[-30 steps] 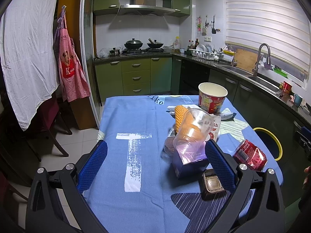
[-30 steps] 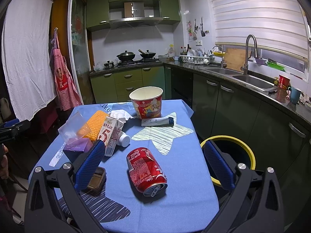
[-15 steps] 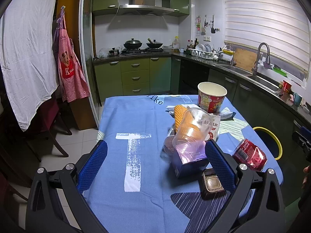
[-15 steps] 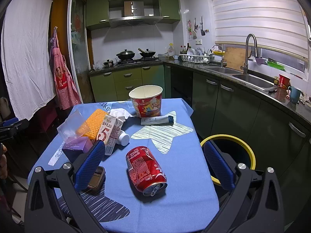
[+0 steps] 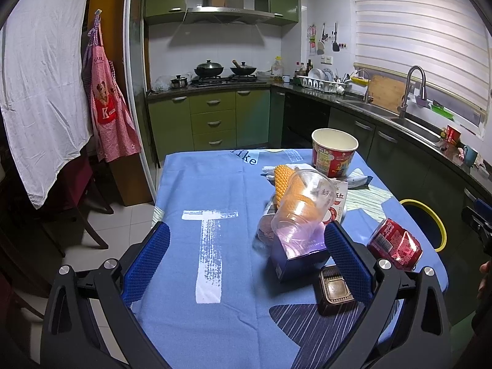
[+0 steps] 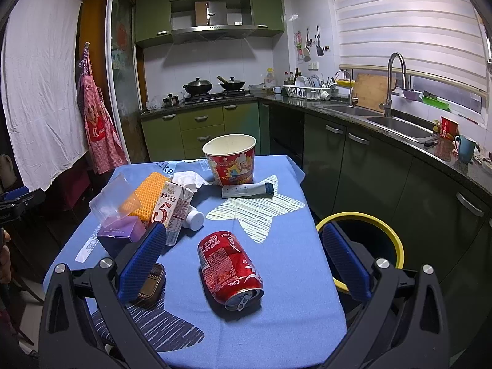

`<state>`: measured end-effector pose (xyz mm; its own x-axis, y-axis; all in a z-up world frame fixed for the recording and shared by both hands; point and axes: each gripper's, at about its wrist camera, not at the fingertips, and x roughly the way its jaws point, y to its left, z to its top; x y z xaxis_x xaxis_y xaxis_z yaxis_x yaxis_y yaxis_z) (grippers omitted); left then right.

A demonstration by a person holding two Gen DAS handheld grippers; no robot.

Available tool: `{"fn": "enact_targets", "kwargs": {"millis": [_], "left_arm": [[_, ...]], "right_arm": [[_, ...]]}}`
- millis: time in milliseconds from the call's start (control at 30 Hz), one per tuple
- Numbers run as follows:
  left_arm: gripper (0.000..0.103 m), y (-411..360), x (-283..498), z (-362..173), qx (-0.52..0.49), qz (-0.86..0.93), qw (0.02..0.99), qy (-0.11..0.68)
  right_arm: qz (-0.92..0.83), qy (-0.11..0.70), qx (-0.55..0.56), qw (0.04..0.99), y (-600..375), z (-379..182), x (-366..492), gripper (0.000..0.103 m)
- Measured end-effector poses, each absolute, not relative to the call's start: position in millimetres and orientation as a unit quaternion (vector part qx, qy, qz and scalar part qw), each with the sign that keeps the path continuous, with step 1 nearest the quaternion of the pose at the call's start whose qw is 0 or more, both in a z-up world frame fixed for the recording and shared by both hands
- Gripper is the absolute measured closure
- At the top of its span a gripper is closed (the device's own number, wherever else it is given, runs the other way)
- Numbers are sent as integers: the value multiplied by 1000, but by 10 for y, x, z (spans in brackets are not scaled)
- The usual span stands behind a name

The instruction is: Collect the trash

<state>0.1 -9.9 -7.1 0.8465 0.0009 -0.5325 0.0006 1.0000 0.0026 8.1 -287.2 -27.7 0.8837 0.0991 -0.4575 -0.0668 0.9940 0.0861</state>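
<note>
Trash lies on a blue-clothed table point(image 5: 215, 190). A dented red cola can point(image 6: 229, 269) lies on its side between my right gripper's open fingers; it also shows in the left wrist view point(image 5: 395, 244). A clear plastic cup point(image 5: 303, 206) rests on a purple box point(image 5: 299, 252). A milk carton point(image 6: 173, 210), an orange sponge point(image 6: 144, 195), a white tube point(image 6: 247, 189), a red paper bucket point(image 6: 230, 161) and a small dark tin point(image 5: 335, 289) are there too. My left gripper point(image 5: 246, 255) is open and empty. My right gripper point(image 6: 243, 256) is open and empty.
A black bin with a yellow rim point(image 6: 363, 246) stands at the table's right edge. Green cabinets, a stove point(image 5: 224, 75) and a sink counter point(image 6: 396, 123) line the back and right. A chair point(image 5: 77, 190) stands left of the table.
My right gripper has moved slightly closer to the cola can. The left gripper has barely moved.
</note>
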Motion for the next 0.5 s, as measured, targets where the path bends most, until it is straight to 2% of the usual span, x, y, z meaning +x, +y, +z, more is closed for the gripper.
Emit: {"fn": "enact_targets", "kwargs": {"millis": [500], "left_arm": [[4, -89, 28, -65, 4, -3, 960, 280]], "right_arm": [[42, 239, 35, 970, -2886, -306, 83, 6]]}}
